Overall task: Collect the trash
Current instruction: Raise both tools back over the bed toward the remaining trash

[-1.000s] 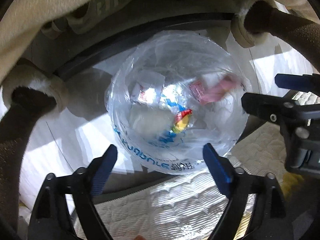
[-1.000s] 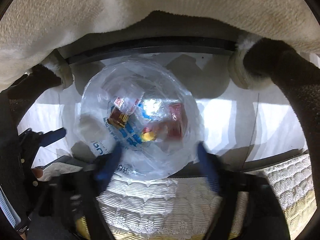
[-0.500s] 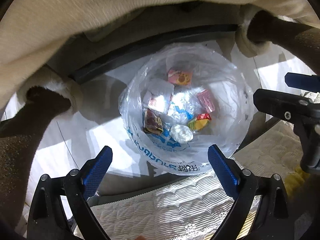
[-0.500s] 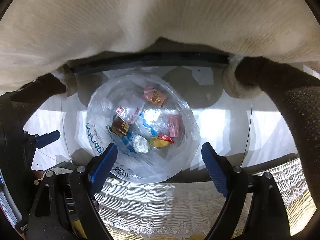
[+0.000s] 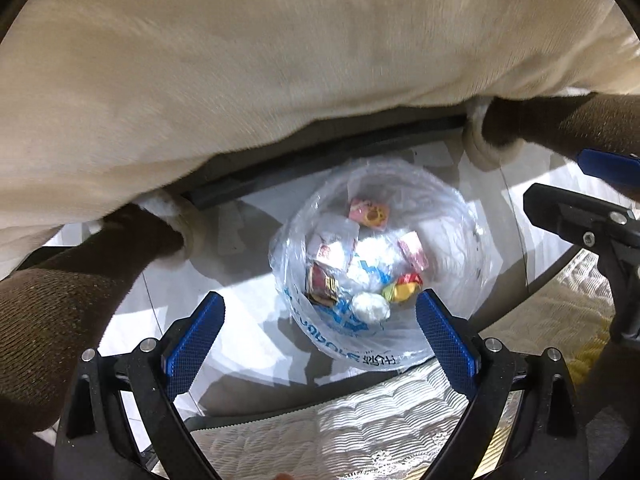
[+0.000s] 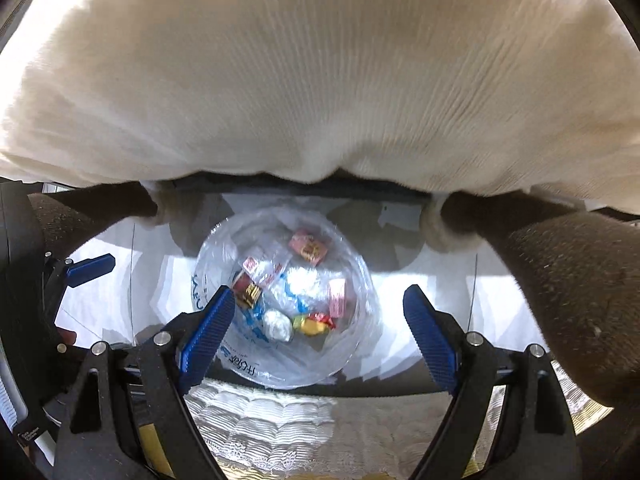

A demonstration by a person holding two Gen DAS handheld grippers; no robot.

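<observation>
Pale glossy floor (image 5: pixel 248 320) fills the middle of both views, with a quilted cream mattress (image 5: pixel 360 432) along the lower edge and a black strip (image 5: pixel 320 160) running across above the bag. One clear plastic bag (image 5: pixel 380 272) stands open on the floor, close to the mattress edge; it has blue print on its side and its mouth forms a wide round ring. Inside the bag I count about seven pieces of trash. From left to right in the left wrist view: a dark red and gold wrapper (image 5: pixel 322 286), a white wrapper with red print (image 5: pixel 332 250), a pink wrapper with a yellow picture (image 5: pixel 368 213), a white crumpled ball (image 5: pixel 370 307), a shiny crumpled foil (image 5: pixel 370 256), a red, yellow and green wrapper (image 5: pixel 402 287) and a pink striped wrapper (image 5: pixel 414 251).

Two grippers are seen. On the left gripper (image 5: pixel 320 320) the jaws stand wide apart and hold nothing; the bag shows between them, far below. On the right gripper (image 6: pixel 320 316) the jaws are also spread and empty, above the same bag (image 6: pixel 280 300).

A large cream garment (image 5: pixel 280 80) hangs over the upper half of each view and hides the floor behind. Two dark brown sleeves with cream cuffs, one (image 5: pixel 72 292) left and one (image 5: pixel 560 124) right, frame the bag.
</observation>
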